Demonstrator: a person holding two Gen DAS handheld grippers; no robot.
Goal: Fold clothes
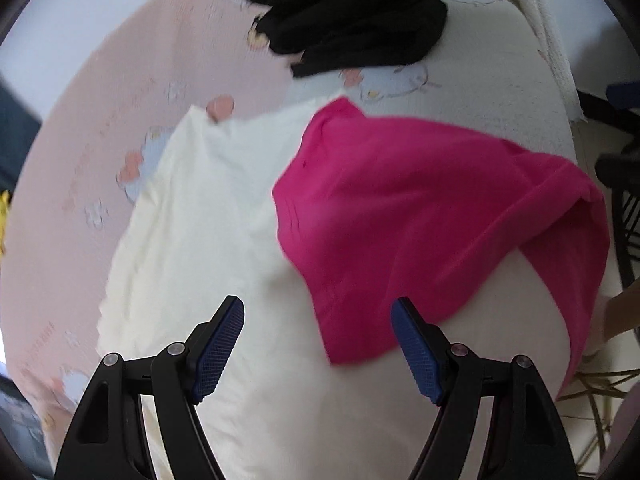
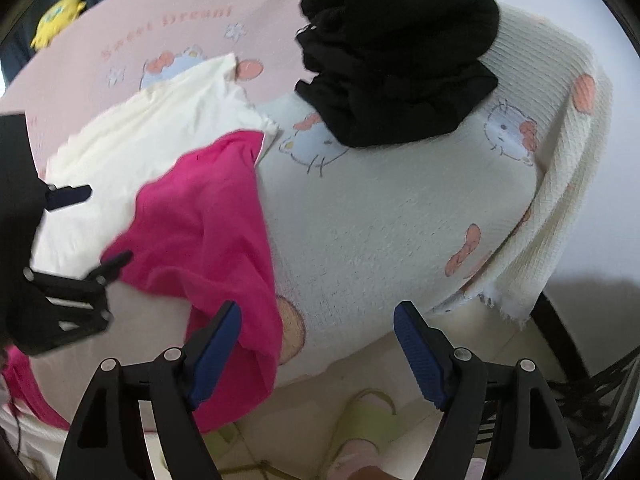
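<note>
The left tool (image 1: 318,344) hangs with its jaws wide and nothing between them, above the cream garment (image 1: 208,216). The right tool (image 2: 318,350) is wide too, gripping nothing; its left finger stands in front of the pink garment's (image 2: 208,232) hanging edge. With the cream garment as landmark: the pink garment lies partly on its right side and spills over the near edge of the counter (image 2: 380,220), which carries a cat-print cover. The black clothes pile (image 2: 396,52) sits beyond it, apart.
</note>
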